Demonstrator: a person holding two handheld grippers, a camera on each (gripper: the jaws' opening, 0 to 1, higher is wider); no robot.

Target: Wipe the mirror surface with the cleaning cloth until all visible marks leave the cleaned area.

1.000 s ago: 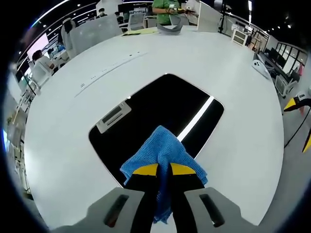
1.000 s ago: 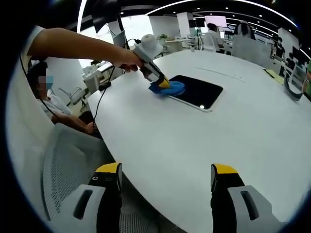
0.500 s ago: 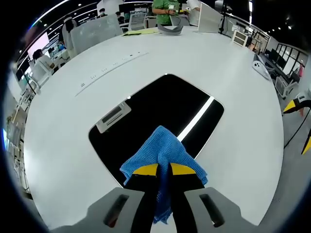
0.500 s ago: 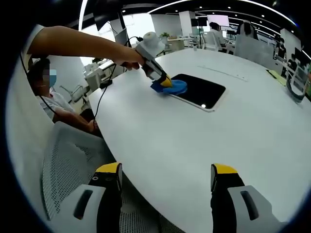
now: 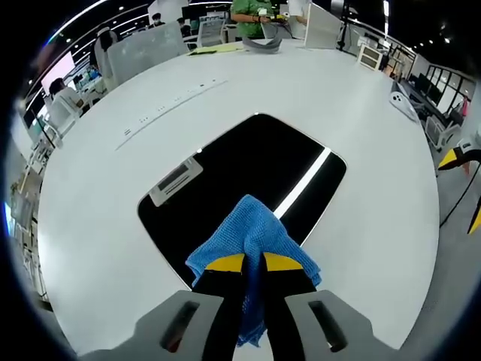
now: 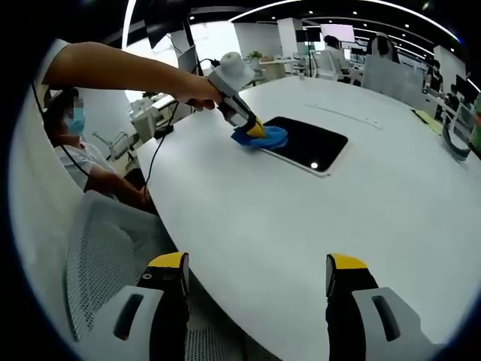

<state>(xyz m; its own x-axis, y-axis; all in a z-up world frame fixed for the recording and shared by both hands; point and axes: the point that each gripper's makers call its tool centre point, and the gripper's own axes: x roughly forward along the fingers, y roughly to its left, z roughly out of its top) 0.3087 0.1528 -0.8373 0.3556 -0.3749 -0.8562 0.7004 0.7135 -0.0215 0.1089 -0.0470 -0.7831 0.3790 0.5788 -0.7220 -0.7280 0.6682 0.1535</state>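
1. Cloth (image 5: 252, 237), blue and mesh-textured, is sitting pinched between the yellow-tipped jaws of the left gripper (image 5: 253, 262), which are squeezing narrow around it in the left gripper view.
2. Its bunched front is pressing down on the near edge of the mirror (image 5: 248, 169), a dark rounded rectangle lying flat on the white table (image 5: 361, 128).
3. Reflections are showing in the mirror: a bright straight strip toward its right side and a pale rectangular patch toward its left edge.
4. In the right gripper view the same left gripper (image 6: 255, 129) is coming in from the left, held in a person's hand (image 6: 197, 92) on an outstretched bare arm, with the cloth (image 6: 263, 138) touching the mirror's (image 6: 312, 143) nearest corner.
5. Whether any marks are lying on the glass cannot be told from either view.
6. The right gripper (image 6: 255, 280) is hanging wide apart with nothing between its yellow-capped jaws, over the near rim of the table (image 6: 301, 241) and well apart from the mirror.
7. A white mesh chair back (image 6: 105, 263) is standing just beside the table edge at lower left of the right gripper view.
8. People are sitting and standing at desks in the background of both views.
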